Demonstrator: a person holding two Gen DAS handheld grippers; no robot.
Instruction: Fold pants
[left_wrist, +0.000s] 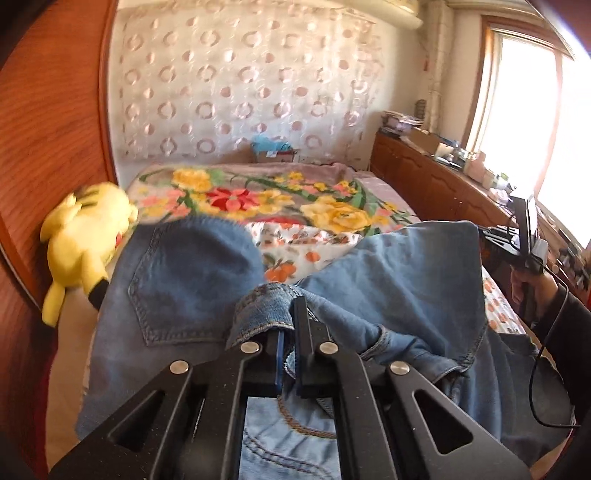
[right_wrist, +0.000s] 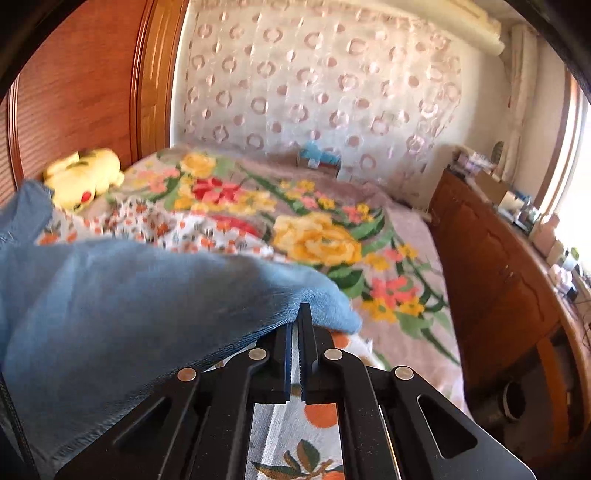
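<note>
Two grippers are at work, and we have both clamped on denim. Our left gripper (left_wrist: 290, 314) has its jaws pressed together on a frayed hem of the jeans (left_wrist: 177, 280), the cloth bunched over the fingertips and lifted off the bed. Our right gripper (right_wrist: 298, 321) is likewise closed, its tips pinching the edge of the paler inner side of the jeans (right_wrist: 122, 291), which drapes away to the left of its view. From the left wrist we see the right gripper's handle in a hand (left_wrist: 526, 280) at the far right, with a dark sleeve (left_wrist: 569, 332) and a black cable (left_wrist: 535, 376) trailing from it.

The jeans lie across the near end of the bed, back pocket (left_wrist: 173, 284) up on the left and a raised fold on the right. Beneath them is a white sheet with oranges (right_wrist: 295, 417), and beyond that a flowered blanket (left_wrist: 280, 199). A yellow plush toy (left_wrist: 85, 240) lies just beside the jeans against the wooden headboard (left_wrist: 48, 122). A wooden cabinet (right_wrist: 495, 266) with clutter on top runs along the right side below a bright window (left_wrist: 528, 110), and a curtain with rings (left_wrist: 240, 81) hangs behind the bed.
</note>
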